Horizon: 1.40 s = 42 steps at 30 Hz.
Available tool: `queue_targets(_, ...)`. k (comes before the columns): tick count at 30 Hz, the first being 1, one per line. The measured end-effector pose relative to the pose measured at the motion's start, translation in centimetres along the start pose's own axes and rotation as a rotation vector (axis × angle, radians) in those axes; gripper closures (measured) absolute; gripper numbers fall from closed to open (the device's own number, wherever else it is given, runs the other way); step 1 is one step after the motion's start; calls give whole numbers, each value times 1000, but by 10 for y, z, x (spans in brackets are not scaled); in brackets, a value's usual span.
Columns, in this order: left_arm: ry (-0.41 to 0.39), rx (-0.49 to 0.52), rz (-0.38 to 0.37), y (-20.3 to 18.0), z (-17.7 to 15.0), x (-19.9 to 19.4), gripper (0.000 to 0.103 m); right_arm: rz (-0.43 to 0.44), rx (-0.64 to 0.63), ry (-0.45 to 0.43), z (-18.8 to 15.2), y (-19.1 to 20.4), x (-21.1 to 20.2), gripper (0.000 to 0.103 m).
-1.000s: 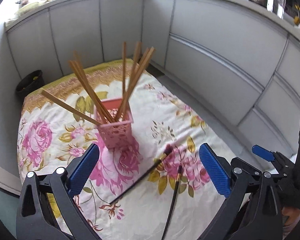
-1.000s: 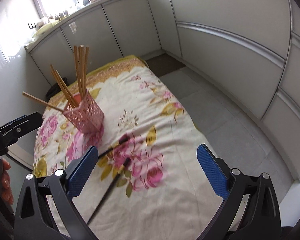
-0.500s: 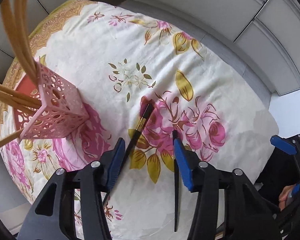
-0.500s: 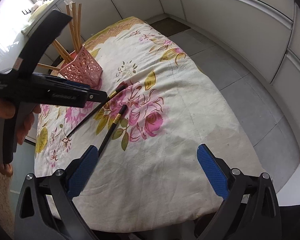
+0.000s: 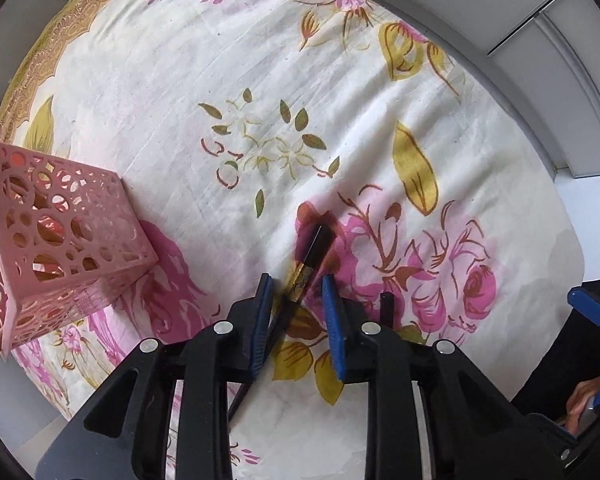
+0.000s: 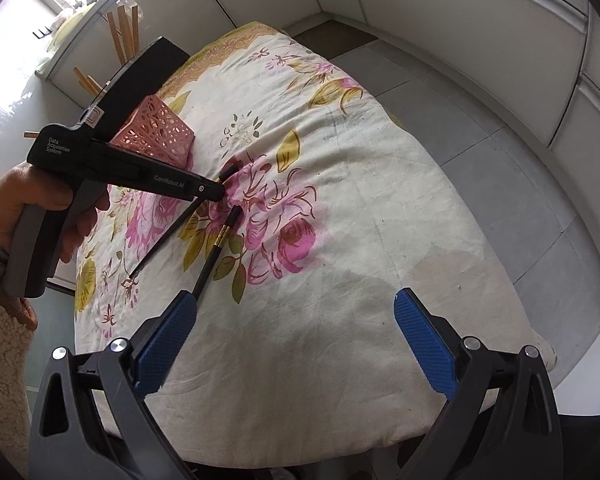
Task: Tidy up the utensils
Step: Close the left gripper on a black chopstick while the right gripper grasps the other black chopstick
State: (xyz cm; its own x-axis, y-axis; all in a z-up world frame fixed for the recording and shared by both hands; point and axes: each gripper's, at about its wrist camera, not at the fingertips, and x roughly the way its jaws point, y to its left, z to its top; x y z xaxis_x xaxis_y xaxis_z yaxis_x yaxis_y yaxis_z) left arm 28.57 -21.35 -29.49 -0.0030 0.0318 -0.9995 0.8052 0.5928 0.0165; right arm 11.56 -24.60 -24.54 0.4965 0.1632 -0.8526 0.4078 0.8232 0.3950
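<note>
Near the tablecloth's middle, left gripper points straight down, jaws just closing, not yet pinching black chopstick. Right gripper spread, empty. Pink holder holds wooden chopsticks.

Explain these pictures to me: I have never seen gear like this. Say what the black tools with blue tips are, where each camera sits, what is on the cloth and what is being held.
There is no robot: a person holds a black trigger-handled clamp in each hand, each with a camera looking along its two blue-padded fingers.

The left wrist view looks straight down. The left gripper straddles one black chopstick with a gold band, lying on the floral tablecloth. Its jaws have just been closing, with that chopstick between them, but it is not gripped yet.

The right wrist view shows the right gripper wide open and empty, the person's hand on the left tool, and a second black chopstick. The pink perforated plastic holder holds wooden chopsticks.
</note>
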Motion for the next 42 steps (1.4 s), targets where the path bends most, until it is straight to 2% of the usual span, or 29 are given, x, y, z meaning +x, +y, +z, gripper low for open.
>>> queue_targets(2, -1, -14, -28, 6, -1, 1, 81, -8, 1, 0, 1, 0, 0, 7)
queue_targets(4, -11, -14, -26, 8, -5, 1, 89, -14, 6, 0, 1, 0, 0, 7)
queue_targets(5, -17, -21, -29, 15, -2, 2, 89, -23, 7, -3, 2, 1, 0, 7)
queue_targets(9, -63, -141, -88, 33, -26, 1, 97, -63, -12, -2, 11, 8, 0, 7)
queue_targets(14, -154, -340, -177, 59, -83, 3, 97, -111, -73, 63, 43, 35, 20, 7)
queue_targets(18, -265, -463, -234, 77, -139, -8, 97, -120, -19, 160, 67, 55, 51, 8)
queue_targets(20, -327, -505, -248, 85, -164, -19, 97, -134, 10, 206, 74, 62, 66, 17)
queue_targets(23, -393, -516, -253, 91, -184, -43, 97, -142, 61, 285, 76, 69, 85, 29)
queue_targets(25, -440, -520, -271, 95, -193, -57, 97, -167, 78, 304, 74, 73, 92, 32)
queue_targets(27, -465, -519, -274, 86, -200, -68, 97, -208, 72, 298, 73, 79, 96, 35)
queue_targets(29, -481, -525, -275, 84, -205, -72, 97, -248, 69, 302, 74, 83, 103, 49)
queue_targets(30, -487, -522, -267, 86, -210, -78, 97, -275, 63, 293, 74, 87, 104, 51)
queue_targets(31, -494, -521, -264, 86, -212, -80, 96, -299, 47, 278, 75, 92, 106, 66)
queue_targets(33, -508, -518, -263, 80, -208, -86, 96, -345, 24, 265, 75, 102, 111, 71)
queue_targets(36, -533, -518, -260, 79, -215, -95, 96, -405, -31, 229, 69, 119, 116, 87)
queue_targets(38, -548, -523, -249, 78, -218, -98, 96, -388, -42, 213, 61, 125, 116, 93)
queue_targets(42, -570, -536, -255, 81, -223, -100, 96, -274, -34, 177, 48, 120, 108, 95)
